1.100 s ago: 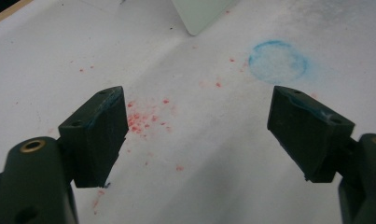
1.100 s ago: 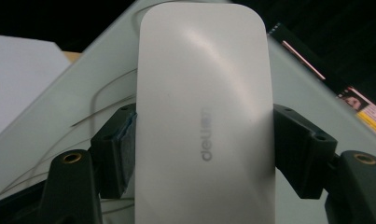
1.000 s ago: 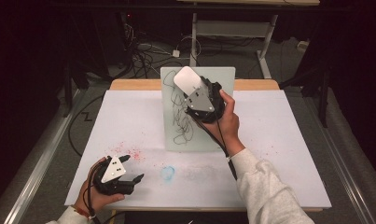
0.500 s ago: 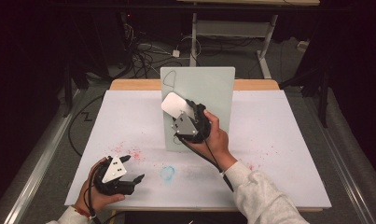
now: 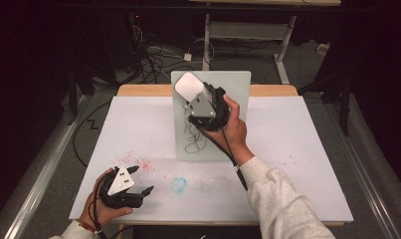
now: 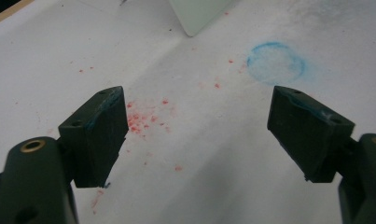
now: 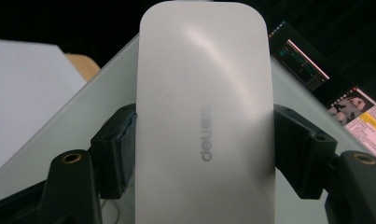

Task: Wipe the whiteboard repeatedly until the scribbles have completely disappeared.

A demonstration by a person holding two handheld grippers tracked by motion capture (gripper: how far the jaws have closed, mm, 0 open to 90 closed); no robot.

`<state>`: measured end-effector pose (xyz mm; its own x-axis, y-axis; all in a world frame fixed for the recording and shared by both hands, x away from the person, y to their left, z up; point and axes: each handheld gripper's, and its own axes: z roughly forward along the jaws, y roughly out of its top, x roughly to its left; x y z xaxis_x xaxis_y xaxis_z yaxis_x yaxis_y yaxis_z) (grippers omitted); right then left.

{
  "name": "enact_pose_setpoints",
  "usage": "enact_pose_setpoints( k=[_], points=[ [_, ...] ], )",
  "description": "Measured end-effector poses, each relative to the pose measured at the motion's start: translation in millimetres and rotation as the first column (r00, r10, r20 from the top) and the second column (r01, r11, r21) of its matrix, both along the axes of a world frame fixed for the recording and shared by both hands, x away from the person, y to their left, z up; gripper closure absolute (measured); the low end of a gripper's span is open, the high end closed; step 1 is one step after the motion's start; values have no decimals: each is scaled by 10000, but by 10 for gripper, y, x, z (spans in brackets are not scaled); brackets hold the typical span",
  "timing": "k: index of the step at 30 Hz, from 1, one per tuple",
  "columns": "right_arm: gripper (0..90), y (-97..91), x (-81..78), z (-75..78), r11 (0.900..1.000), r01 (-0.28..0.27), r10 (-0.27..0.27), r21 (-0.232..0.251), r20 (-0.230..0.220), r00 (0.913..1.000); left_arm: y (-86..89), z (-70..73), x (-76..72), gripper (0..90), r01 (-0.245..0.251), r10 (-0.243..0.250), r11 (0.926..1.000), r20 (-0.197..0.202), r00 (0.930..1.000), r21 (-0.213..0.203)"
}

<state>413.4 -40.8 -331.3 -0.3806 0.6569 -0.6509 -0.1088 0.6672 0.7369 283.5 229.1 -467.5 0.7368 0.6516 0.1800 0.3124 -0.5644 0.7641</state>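
1. We find the right gripper pinching a white eraser by its long sides, raised over the upper part of the pale glass board that lies on the table.
2. Black scribbles show on the board's lower half, nearer the person than the eraser.
3. We advise lowering the eraser flat, then wiping toward the scribbles with even pressure, keeping the grip square.
4. The left gripper rests spread apart near the table's front edge, beside a blue smudge; we suggest it steady the board's corner.
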Motion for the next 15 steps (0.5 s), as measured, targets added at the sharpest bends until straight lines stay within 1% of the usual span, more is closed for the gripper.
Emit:
enact_pose_setpoints(
  k=[2, 3, 4, 5, 6, 7, 8, 9, 10, 13, 15],
  points=[
    [308, 17, 40, 87, 9993, -5, 8, 375, -79, 10000, 3, 1, -2, 195, -7, 7, 10000, -2, 10000, -62],
    [307, 31, 46, 106, 9993, 43, -42, 360, -49, 10000, 2, 2, -5, 195, -9, 9, 10000, 6, 10000, -72],
    [308, 49, 49, 127, 9998, 74, -74, 210, 5, 10000, 5, 6, -3, 195, 21, -20, 10000, 120, 9999, -41],
    [308, 69, 57, 138, 9999, 58, -58, 151, 34, 10000, 6, 5, -9, 195, -11, 11, 10000, 14, 10000, -91],
    [308, 91, 60, 138, 10000, 40, -40, 58, -33, 10000, 8, 5, -9, 195, -8, 8, 9999, 8, 10000, -101],
    [307, 123, 51, 125, 10000, 68, -68, -57, -67, 10000, 9, 4, -9, 195, -12, 12, 10000, 12, 10000, -98],
    [308, 148, 47, 111, 9996, -47, 46, -274, -43, 10000, 10, 6, -5, 195, 17, -16, 10000, 106, 9999, -62],
    [307, 174, 38, 88, 9993, -130, 126, -364, -123, 9998, 8, 2, -9, 195, -6, 6, 10000, -7, 10000, -82],
    [308, 204, 22, 52, 9989, -202, 189, -433, -296, 9994, 8, 1, -10, 195, -10, 10, 10000, -16, 10000, -79],
    [308, 247, -18, -51, 9975, -319, 297, -624, -371, 9989, 15, -3, -9, 195, -23, 22, 9999, -74, 10000, -104],
    [308, 275, -47, -130, 9965, -362, 337, -750, -344, 9988, 15, -4, -7, 195, -32, 31, 9999, -70, 10000, -112]
  ],
)
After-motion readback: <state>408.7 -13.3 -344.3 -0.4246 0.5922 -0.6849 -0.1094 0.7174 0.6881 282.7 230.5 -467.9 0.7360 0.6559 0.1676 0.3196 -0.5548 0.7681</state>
